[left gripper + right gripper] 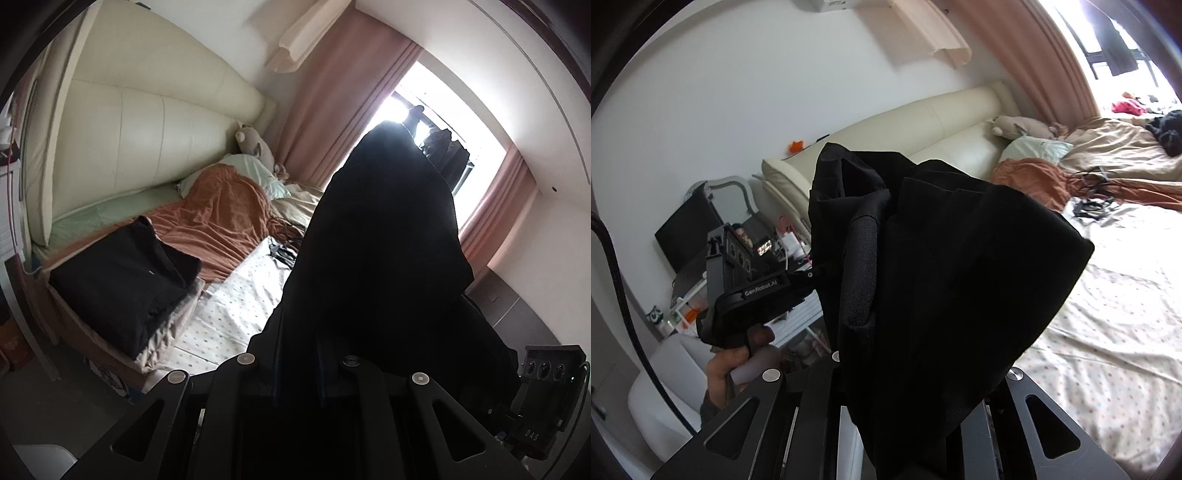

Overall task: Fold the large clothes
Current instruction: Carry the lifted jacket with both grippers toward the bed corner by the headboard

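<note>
A large black garment (376,258) hangs in the air in front of both cameras, over the bed. My left gripper (299,354) is shut on its cloth; the fingers are buried in the folds. In the right wrist view the same garment (942,277) drapes over my right gripper (923,369), which is shut on it, fingertips hidden. The left gripper's body (757,291) shows at the left of that view, held by a hand, its tip reaching into the cloth. A folded black garment (122,280) lies on the bed's near left corner.
The bed has a dotted white sheet (1108,314), an orange blanket (221,218), a pale pillow (255,170) and a plush toy (255,144). Dark cables (1089,206) lie mid-bed. A cream headboard (147,129), pink curtains (332,110) and a cluttered side table (701,240) surround it.
</note>
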`<state>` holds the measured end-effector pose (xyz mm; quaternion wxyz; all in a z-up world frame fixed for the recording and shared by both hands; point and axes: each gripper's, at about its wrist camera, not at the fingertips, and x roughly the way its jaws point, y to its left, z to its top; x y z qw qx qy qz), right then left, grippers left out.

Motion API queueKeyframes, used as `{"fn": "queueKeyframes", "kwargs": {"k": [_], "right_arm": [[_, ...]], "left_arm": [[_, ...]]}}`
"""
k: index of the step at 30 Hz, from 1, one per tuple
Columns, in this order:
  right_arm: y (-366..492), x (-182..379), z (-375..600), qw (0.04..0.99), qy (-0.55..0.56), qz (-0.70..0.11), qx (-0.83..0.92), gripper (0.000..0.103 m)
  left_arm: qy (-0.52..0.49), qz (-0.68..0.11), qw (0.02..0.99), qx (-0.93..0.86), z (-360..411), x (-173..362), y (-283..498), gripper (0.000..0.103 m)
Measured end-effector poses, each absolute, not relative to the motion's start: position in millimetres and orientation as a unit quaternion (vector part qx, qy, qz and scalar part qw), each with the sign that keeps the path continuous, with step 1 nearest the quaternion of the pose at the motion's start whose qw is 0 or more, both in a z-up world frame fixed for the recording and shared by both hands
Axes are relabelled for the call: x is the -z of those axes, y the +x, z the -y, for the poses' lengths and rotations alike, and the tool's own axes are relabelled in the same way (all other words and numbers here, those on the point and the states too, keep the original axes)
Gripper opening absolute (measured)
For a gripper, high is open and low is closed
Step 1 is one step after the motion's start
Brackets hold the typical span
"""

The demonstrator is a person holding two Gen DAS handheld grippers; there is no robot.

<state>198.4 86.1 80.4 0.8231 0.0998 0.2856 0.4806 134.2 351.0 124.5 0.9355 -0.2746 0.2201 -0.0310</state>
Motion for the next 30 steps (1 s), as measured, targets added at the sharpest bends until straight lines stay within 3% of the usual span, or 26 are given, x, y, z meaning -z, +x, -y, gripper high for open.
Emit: {"fn": "queueKeyframes", "kwargs": {"k": [16,30], "right_arm": [[284,-81,-274,0.76,0.032,-0.295,-0.578,0.015],[341,-35,-389,0.691,0.062,-0.365,-0.621,0.015]], "left_arm": [[-0.273,-0.2,0.938,-0.077,-495,-142,196,0.014],[-0.263,-0.218,0.926,-0.161,-590,-135,237,0.014]]}}
